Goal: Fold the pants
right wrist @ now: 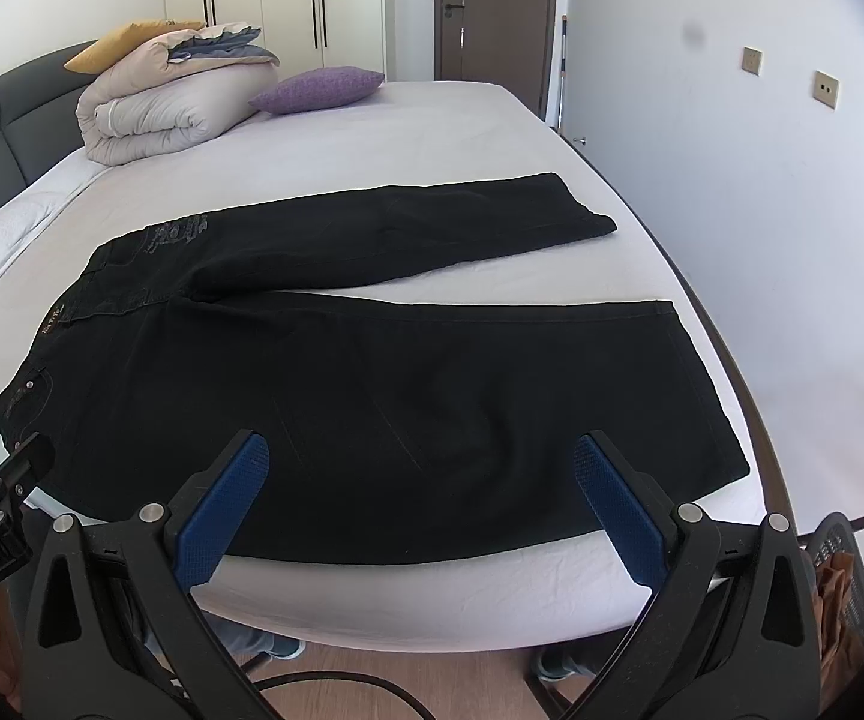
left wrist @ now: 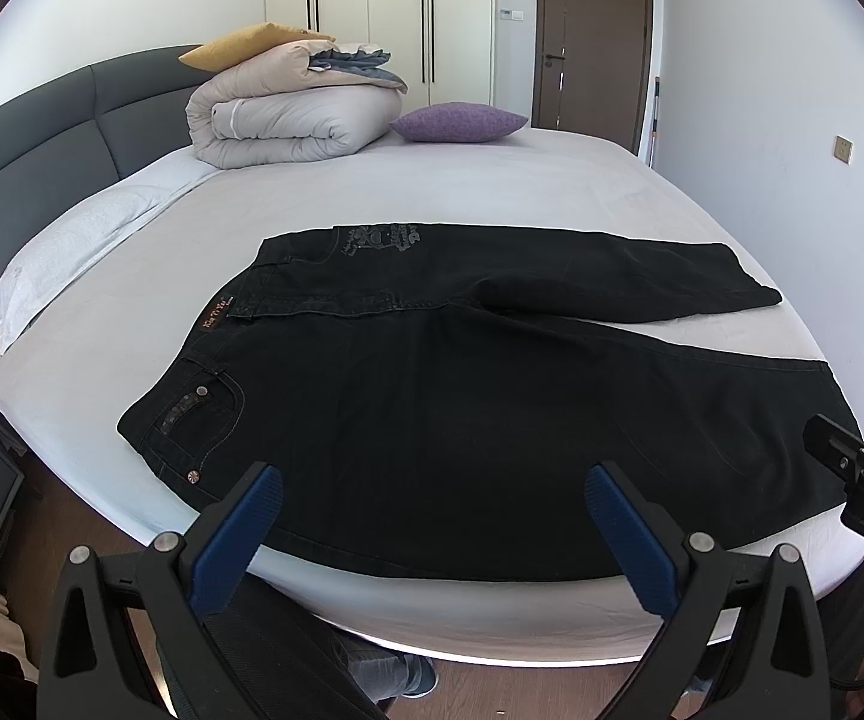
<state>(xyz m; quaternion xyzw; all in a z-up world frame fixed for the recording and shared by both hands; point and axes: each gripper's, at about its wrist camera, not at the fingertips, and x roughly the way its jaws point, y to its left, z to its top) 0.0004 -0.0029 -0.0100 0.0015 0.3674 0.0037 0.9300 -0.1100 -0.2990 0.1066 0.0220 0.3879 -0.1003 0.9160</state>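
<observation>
Black denim pants (left wrist: 432, 408) are laid flat on the bed (left wrist: 492, 192), near its front edge, waistband to the left and legs running right. The 2 legs are spread in a V: the near leg (right wrist: 492, 372) lies flat and wide, the far leg (right wrist: 432, 228) angles away toward the right edge of the mattress. A tan label (left wrist: 216, 313) is seen at the waistband, pale printed graphics (left wrist: 381, 238) on the far hip, rivets and a pocket at the near hip. Some creasing is visible at the crotch.

Bed is covered by a pale sheet, with a dark grey padded headboard (left wrist: 42, 144) on the left. Stacked at the head end: 1 folded beige duvet (left wrist: 288, 114), 1 mustard cushion (left wrist: 240, 45) and a folded blue item on top, 1 purple cushion (left wrist: 459, 122) beside it. 1 white pillow (left wrist: 72, 246) lies along the left side. White wardrobe doors (left wrist: 402, 12) and 1 brown door (left wrist: 594, 36) are at the back, 2 wall plates on the right wall, wood floor below.

2 grippers are counted. Left gripper (left wrist: 432, 516) is held above the front edge of the pants, blue pads wide apart, nothing between them. Right gripper (right wrist: 420, 486) is likewise spread wide over the near leg, gripping nothing. No contact with the fabric is seen for either
</observation>
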